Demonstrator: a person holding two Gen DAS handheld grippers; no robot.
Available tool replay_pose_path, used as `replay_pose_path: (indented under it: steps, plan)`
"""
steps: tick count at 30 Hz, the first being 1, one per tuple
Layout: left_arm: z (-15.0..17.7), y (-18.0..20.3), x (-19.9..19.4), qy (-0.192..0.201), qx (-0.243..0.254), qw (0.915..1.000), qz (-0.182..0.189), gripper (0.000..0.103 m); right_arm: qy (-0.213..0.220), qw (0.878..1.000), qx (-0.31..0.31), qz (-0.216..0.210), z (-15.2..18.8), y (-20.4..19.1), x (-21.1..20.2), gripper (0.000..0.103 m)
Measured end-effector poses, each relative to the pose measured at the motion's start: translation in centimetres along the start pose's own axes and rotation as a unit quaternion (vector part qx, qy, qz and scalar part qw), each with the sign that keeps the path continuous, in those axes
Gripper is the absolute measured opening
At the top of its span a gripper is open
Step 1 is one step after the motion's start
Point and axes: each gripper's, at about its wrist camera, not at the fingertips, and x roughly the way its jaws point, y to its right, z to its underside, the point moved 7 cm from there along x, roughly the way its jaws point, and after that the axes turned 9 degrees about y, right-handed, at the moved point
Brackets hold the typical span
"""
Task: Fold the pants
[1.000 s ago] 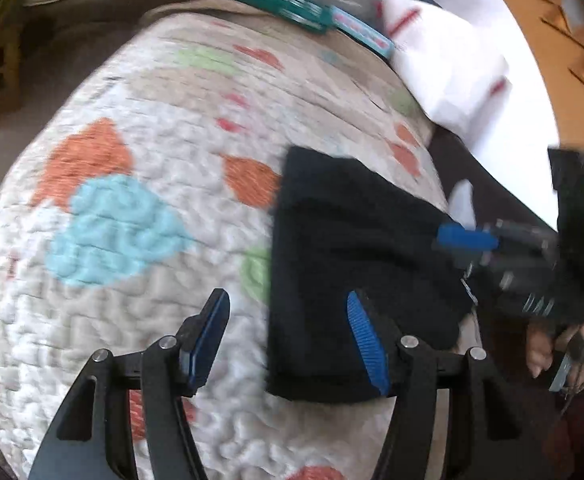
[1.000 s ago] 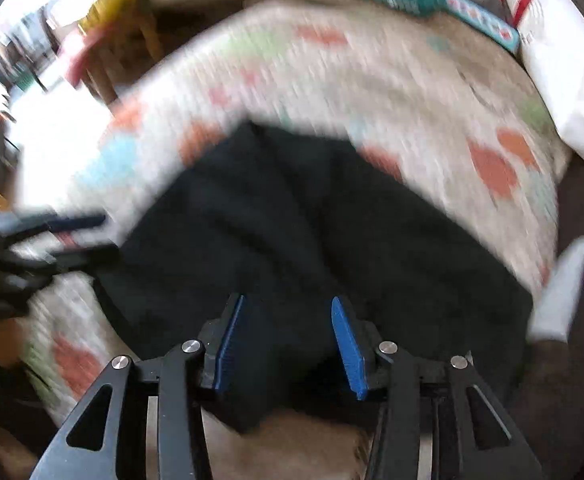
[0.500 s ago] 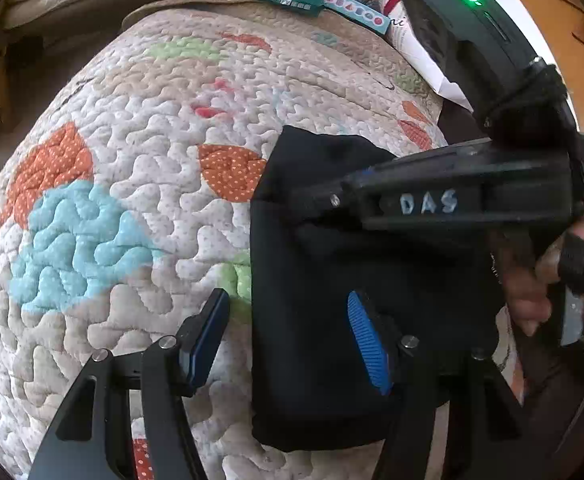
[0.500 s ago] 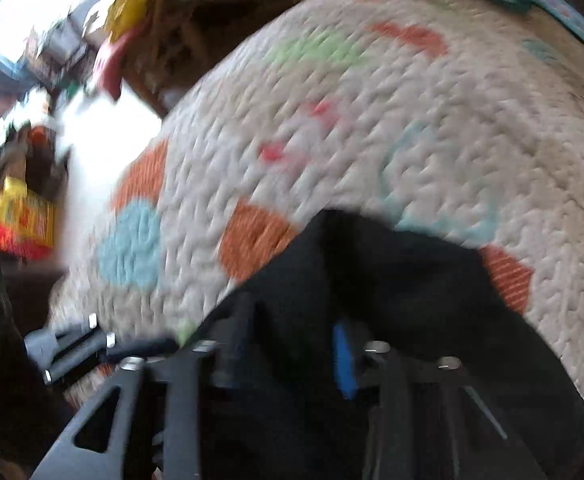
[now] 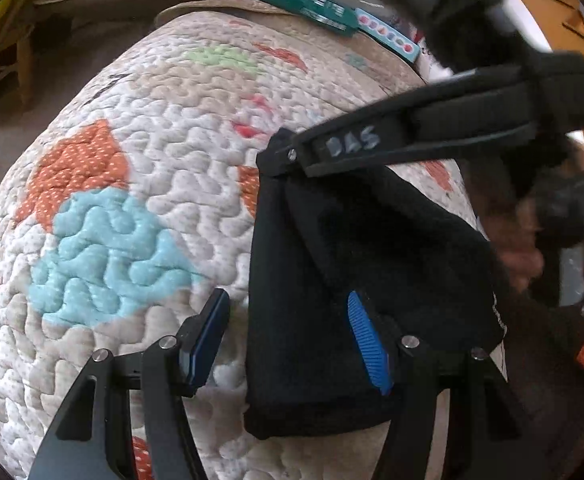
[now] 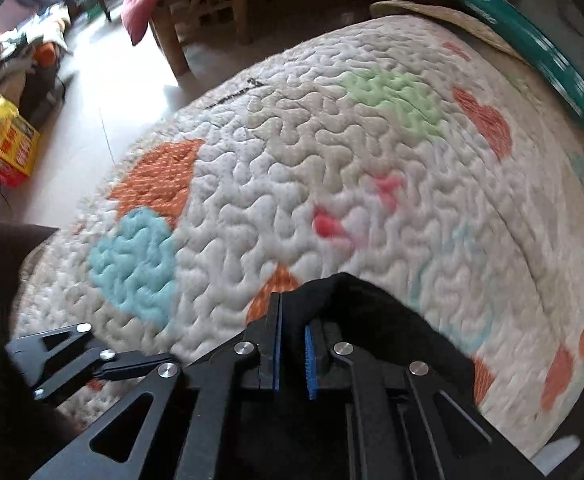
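Observation:
The black pants (image 5: pixel 332 280) lie folded on a quilted bedspread (image 5: pixel 131 160) with coloured hearts. My left gripper (image 5: pixel 287 344) is open, just above the pants' near left edge; its right finger is over the cloth, its left finger over the quilt. My right gripper (image 6: pixel 290 346) is shut on the far left corner of the pants (image 6: pixel 372 320) and lifts it slightly. In the left wrist view the right gripper (image 5: pixel 283 160) reaches in from the right, pinching that corner.
A teal box (image 5: pixel 292 0) lies along the bed's far edge. The floor, a wooden stool (image 6: pixel 195 12) and a yellow-red box (image 6: pixel 3 144) are beyond the bed's left side. A hand (image 5: pixel 524 256) holds the right gripper.
My right gripper moved from the pants' near edge to their far left corner and closed on it. The left gripper stayed open near the left edge.

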Motion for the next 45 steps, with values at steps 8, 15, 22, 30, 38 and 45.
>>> replay_pose_path:
  steps: [8, 15, 22, 30, 38, 45]
  plan:
    - [0.1, 0.4, 0.3, 0.0, 0.03, 0.9993, -0.02, 0.061, 0.02, 0.998, 0.057, -0.022, 0.3, 2.2, -0.6, 0.038]
    - [-1.5, 1.1, -2.0, 0.051, 0.025, 0.9983, -0.012, 0.062, 0.129, 0.97, 0.206, -0.024, 4.8, 5.3, -8.7, 0.051]
    - [2.3, 2.4, 0.4, -0.005, 0.124, 0.9902, -0.064, 0.065, 0.036, 0.981, 0.183, 0.056, 14.0, 2.8, -5.5, 0.039]
    - [2.9, 2.4, 0.4, 0.0, 0.137, 0.9882, -0.067, 0.07, 0.097, 0.962, 0.252, 0.032, 15.7, 4.0, -8.4, 0.049]
    - [2.9, 2.7, 0.4, 0.005, 0.14, 0.9877, -0.07, 0.071, 0.082, 0.945, 0.316, 0.015, 15.7, 4.7, -5.2, 0.042]
    - [2.9, 3.0, 0.7, 0.007, 0.139, 0.988, -0.067, 0.08, 0.099, 0.935, 0.34, 0.017, 15.5, 6.0, -6.2, 0.021]
